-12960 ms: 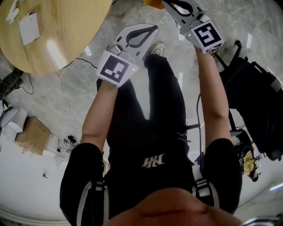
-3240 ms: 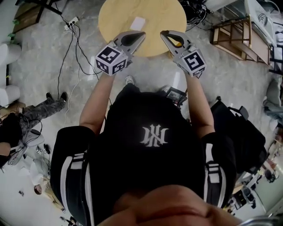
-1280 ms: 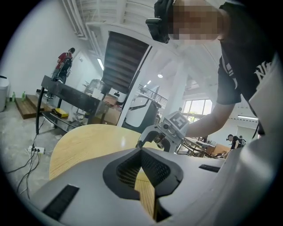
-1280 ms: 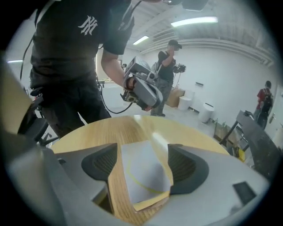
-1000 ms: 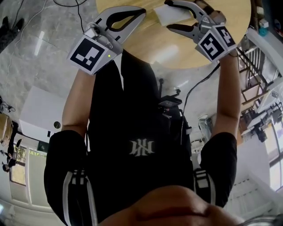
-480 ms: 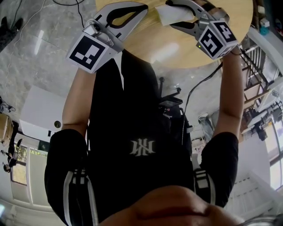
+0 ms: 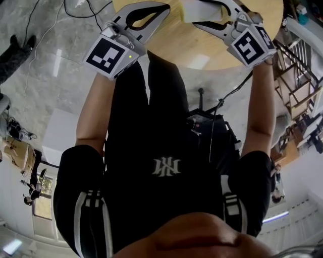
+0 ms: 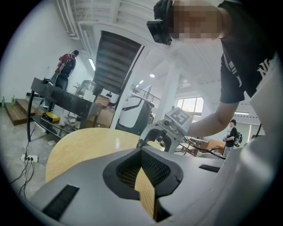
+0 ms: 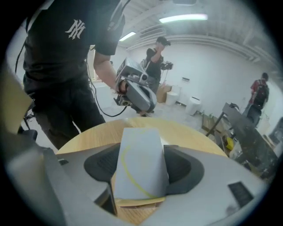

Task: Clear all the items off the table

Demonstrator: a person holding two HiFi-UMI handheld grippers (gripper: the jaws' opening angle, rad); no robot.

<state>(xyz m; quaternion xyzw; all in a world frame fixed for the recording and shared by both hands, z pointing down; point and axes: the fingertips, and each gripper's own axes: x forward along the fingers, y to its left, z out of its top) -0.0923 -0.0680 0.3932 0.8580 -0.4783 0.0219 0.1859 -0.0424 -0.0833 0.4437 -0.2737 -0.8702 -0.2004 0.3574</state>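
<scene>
The right gripper (image 7: 209, 14), smooth grey moulded plastic with a white cube of black square markers (image 7: 251, 45) at its back, has its claw closed wide on a white rectangular box (image 9: 140, 163). The claw has just been closing, and its black ribbed pads (image 9: 180, 170) press the box's two long sides. The box has a matt, flat face crossed by a thin yellow curved line, with a yellowish strip along its near edge. It is held over the round bench of pale, faintly glossy wood (image 7: 181, 43); whether it touches the wood I cannot tell. The left gripper (image 7: 162, 7), of the same grey plastic, has its tips over the bench and its claw fully shut on nothing, the grooved dark linings meeting so that only a sliver of wood grain shows through the opening behind the tips. In the head view the top edge cuts off the box and one right jaw. The box covers the inner faces of the right pads, and any print on it is too blurred to read
</scene>
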